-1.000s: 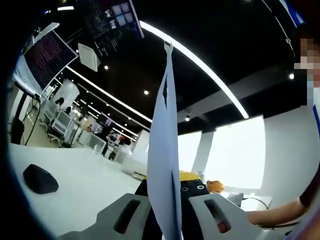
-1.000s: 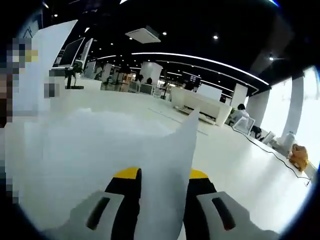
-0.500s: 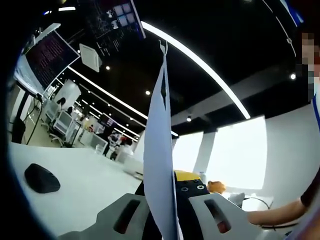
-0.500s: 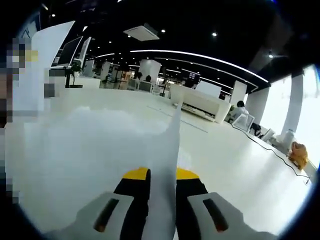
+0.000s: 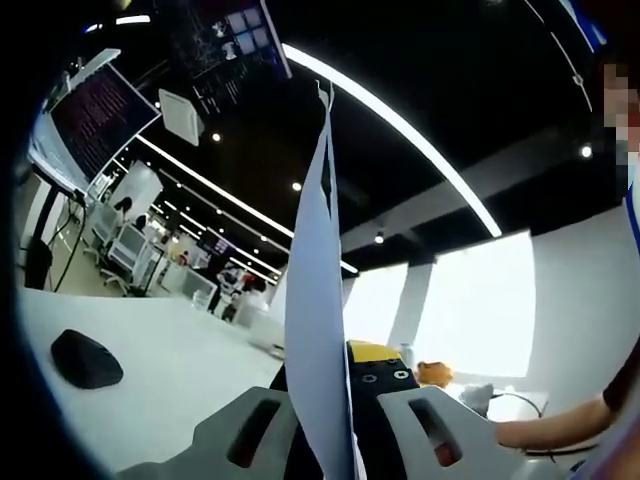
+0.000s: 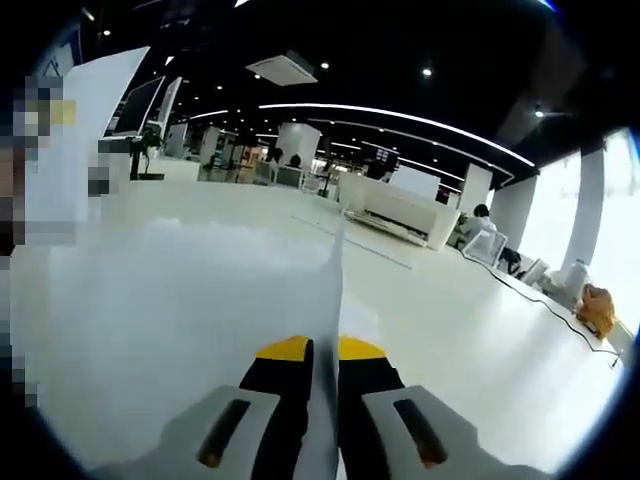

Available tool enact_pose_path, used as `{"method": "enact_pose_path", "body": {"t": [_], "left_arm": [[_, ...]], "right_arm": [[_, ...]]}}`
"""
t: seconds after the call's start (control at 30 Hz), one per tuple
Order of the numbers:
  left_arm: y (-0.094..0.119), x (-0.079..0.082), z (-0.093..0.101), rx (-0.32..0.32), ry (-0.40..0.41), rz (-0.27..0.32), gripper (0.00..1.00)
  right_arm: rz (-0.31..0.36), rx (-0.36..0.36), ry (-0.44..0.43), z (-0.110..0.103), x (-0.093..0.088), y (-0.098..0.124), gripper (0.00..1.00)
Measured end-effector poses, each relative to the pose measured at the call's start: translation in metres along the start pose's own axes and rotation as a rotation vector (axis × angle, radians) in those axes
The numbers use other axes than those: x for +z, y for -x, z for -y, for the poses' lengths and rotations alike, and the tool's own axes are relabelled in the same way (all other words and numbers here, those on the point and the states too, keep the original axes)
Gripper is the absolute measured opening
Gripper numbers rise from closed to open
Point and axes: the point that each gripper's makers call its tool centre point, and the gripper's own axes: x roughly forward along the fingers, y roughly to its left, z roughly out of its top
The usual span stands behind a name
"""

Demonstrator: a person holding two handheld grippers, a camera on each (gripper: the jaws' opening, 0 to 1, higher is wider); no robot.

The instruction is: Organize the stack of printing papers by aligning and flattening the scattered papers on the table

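Observation:
A stack of white printing papers (image 5: 318, 300) stands upright and edge-on in the left gripper view, rising from between the jaws to a slightly ragged top edge. My left gripper (image 5: 330, 370) is shut on its lower part. In the right gripper view the papers (image 6: 330, 290) show as a thin edge running up the middle. My right gripper (image 6: 323, 352), with yellow and black tips, is shut on them with the jaws pressed close together. The broad white face of the sheets spreads to the left of that edge.
A black mouse (image 5: 85, 358) lies on the white table (image 5: 170, 380) at the left. A person's forearm (image 5: 545, 432) rests at the right. A dark monitor (image 5: 95, 115) hangs at upper left. The white table (image 6: 480, 340) stretches away to the right.
My right gripper's jaws have drawn together onto the papers, which now show as a thin edge instead of a bulging fold. The left gripper still holds the stack upright, barely shifted.

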Motion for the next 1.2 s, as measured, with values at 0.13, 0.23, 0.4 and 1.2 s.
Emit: {"method": "enact_pose_path", "body": {"t": [0.13, 0.23, 0.4, 1.2], "left_arm": [[0.001, -0.001, 0.001, -0.001, -0.014, -0.013, 0.06], [0.002, 0.0, 0.0, 0.003, -0.032, -0.022, 0.06], [0.003, 0.003, -0.002, 0.011, -0.045, -0.022, 0.06], [0.0, 0.006, 0.0, 0.014, -0.033, -0.002, 0.06]], "right_arm": [[0.026, -0.013, -0.003, 0.002, 0.006, 0.004, 0.0], [0.052, -0.023, -0.009, 0.002, 0.011, 0.008, 0.0], [0.086, -0.029, -0.047, 0.003, 0.018, 0.013, 0.0], [0.141, -0.09, -0.139, 0.013, 0.024, 0.026, 0.0]]}}
